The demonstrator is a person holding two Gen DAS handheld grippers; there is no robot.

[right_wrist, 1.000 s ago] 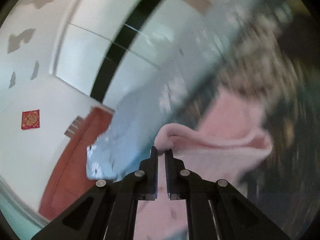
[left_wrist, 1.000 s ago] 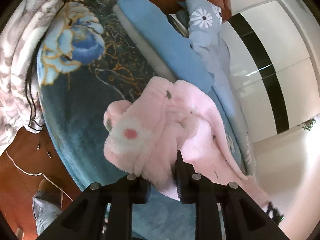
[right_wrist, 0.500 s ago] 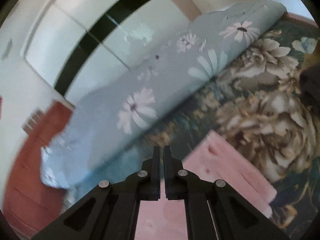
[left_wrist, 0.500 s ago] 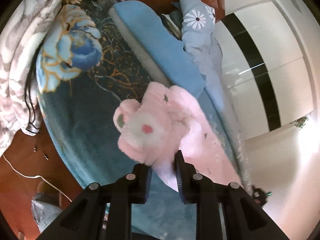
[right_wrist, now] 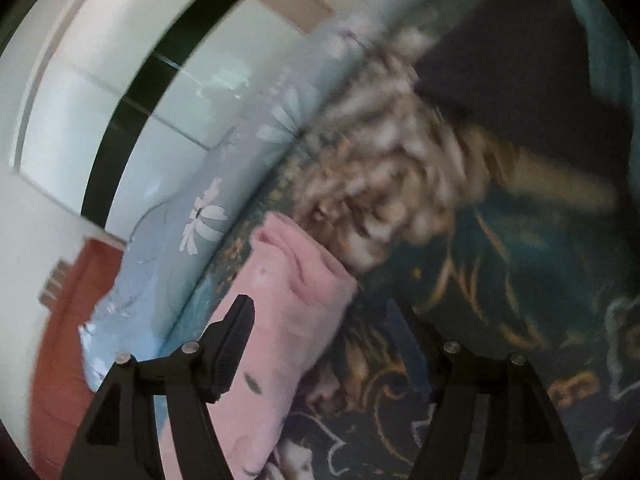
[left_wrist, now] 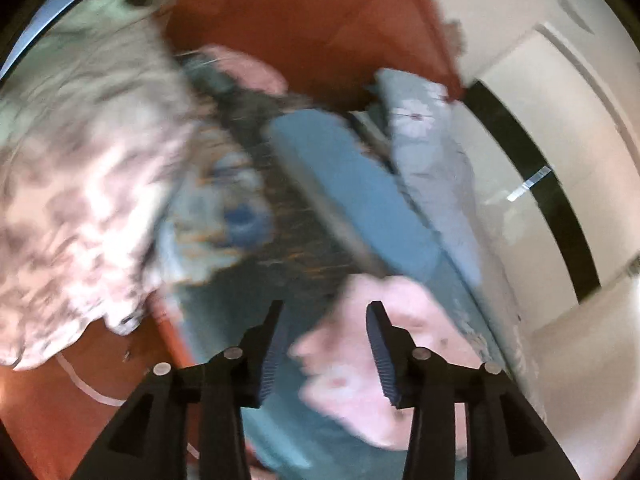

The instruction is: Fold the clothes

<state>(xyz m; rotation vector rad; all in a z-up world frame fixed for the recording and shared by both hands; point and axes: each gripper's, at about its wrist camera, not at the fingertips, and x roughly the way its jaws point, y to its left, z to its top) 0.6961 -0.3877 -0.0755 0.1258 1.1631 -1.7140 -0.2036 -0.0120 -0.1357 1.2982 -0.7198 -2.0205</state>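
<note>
A fluffy pink garment (left_wrist: 360, 364) lies bunched on the teal floral blanket (left_wrist: 224, 320); the view is blurred. My left gripper (left_wrist: 326, 324) hovers above it, its jaws opening, and the pink cloth shows through the gap without either pad pressing on it. In the right wrist view the same pink garment (right_wrist: 284, 304) lies as a folded strip on the dark floral blanket (right_wrist: 500, 280). My right gripper (right_wrist: 320, 320) is low over it, its jaws opening wide. The left finger (right_wrist: 234, 344) stands over the strip's edge, and the cloth is not pinched.
A blue cushion (left_wrist: 352, 184) and a grey-blue daisy sheet (right_wrist: 192, 232) run along the bed's far side. A grey-white floral quilt (left_wrist: 80, 184) is heaped on the left. A white wardrobe with a black stripe (right_wrist: 132, 96), a red-brown headboard (left_wrist: 304, 20) and a dark shape (right_wrist: 520, 72) are around.
Both grippers have let go of the pink garment and opened. The left one has risen and swung towards the headboard. The right one has come down close over the garment.
</note>
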